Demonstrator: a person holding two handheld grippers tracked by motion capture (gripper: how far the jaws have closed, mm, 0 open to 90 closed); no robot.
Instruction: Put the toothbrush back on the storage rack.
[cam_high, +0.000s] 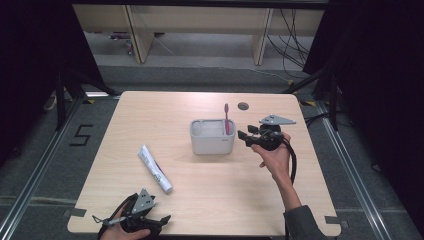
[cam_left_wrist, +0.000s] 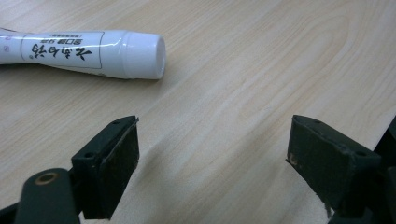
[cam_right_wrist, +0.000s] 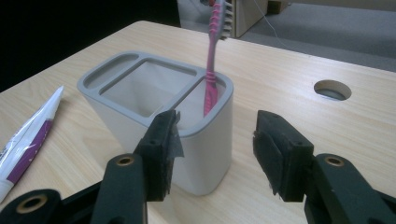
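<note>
On the wooden surface (cam_high: 210, 200), the pink toothbrush (cam_high: 226, 120) already stood upright in the narrow end slot of the grey holder (cam_high: 212, 142), so what seemed left was the toothpaste tube (cam_high: 155, 169), lying flat and untouched, well apart from the holder. The left tongs (cam_left_wrist: 212, 154) gaped wide and empty near the tube's white cap. The right tongs (cam_right_wrist: 215, 149) were likewise open, holding nothing, just beside the holder.

Dim workshop around a pale wooden table

The light wood-grain tabletop (cam_high: 210, 200) stands on grey carpeted floor (cam_high: 40, 165); beige wooden furniture legs (cam_high: 135, 35) rise beyond, black cables (cam_high: 295, 45) trailing.
</note>
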